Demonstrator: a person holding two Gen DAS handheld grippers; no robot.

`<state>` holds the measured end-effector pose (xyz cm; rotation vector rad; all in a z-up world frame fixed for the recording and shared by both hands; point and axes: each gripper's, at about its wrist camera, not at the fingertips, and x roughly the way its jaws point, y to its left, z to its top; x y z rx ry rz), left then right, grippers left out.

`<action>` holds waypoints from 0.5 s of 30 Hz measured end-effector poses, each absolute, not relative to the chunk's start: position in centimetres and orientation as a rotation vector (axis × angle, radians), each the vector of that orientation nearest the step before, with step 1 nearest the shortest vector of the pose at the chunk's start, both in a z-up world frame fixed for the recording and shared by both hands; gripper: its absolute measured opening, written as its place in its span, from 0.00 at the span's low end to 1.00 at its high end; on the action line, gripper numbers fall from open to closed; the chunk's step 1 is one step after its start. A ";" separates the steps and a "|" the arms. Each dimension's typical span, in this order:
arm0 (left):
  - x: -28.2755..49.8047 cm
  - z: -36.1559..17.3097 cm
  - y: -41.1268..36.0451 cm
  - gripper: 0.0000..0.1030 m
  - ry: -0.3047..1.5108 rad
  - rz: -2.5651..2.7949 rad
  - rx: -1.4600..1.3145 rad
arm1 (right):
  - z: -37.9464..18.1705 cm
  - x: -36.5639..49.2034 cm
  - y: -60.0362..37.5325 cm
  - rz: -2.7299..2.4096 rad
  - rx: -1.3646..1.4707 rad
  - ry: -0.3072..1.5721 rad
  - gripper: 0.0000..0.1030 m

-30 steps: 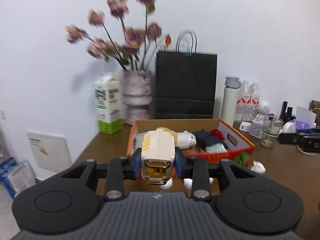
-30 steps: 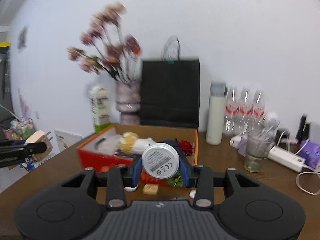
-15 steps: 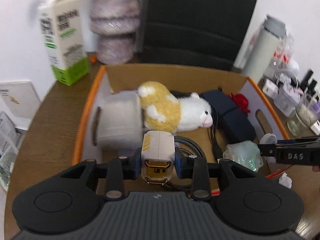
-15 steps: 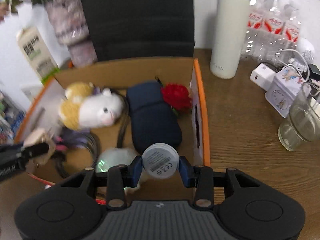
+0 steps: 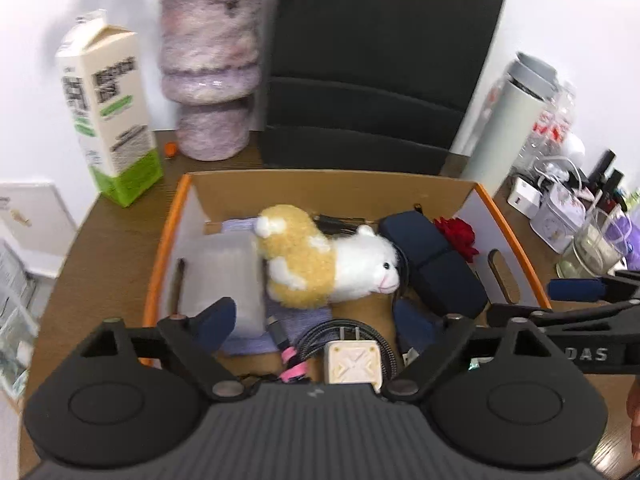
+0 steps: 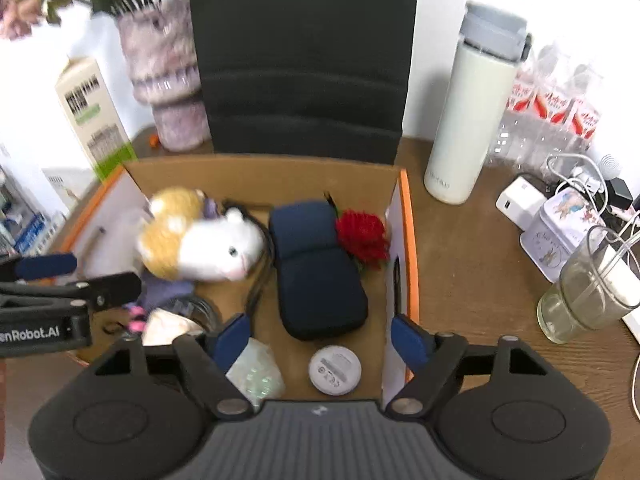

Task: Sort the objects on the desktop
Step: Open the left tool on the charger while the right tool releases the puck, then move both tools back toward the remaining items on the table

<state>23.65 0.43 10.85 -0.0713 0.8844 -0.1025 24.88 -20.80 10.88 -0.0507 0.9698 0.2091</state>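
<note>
- While both grippers are hanging over the orange-rimmed cardboard box (image 5: 182,216), the left gripper (image 5: 316,326) is opening its jaws, and its blue pads are standing wide apart with nothing pressed between them.
- The cream plug adapter (image 5: 352,364) is lying loose in the box below the left gripper, resting on a coil of black cable (image 5: 372,334), clear of both pads.
- The right gripper (image 6: 322,338) is likewise opening its jaws; its pads are touching nothing.
- The round white disc (image 6: 334,369) is lying flat on the box floor between the right gripper's pads and apart from them, just inside the right wall.
- A plush toy (image 5: 332,264), white and tan, is lying in the middle of the box, with a dark blue pouch (image 6: 316,272) beside it and a red flower (image 6: 363,238) against the right wall.
- A clear wrapped packet (image 6: 256,372) is sitting near the right gripper's left pad.
- Behind the box, a milk carton (image 5: 106,108), a furry purple vase (image 5: 210,68) and a black paper bag (image 6: 302,52) are standing on the wooden desk (image 6: 472,280).
- A white flask (image 6: 472,120) and a glass (image 6: 588,292) are standing to the right of the box.
</note>
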 end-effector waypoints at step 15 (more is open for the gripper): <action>14.9 13.5 2.7 1.00 0.823 0.014 -0.027 | 14.1 16.1 -21.2 0.199 -0.019 0.765 0.81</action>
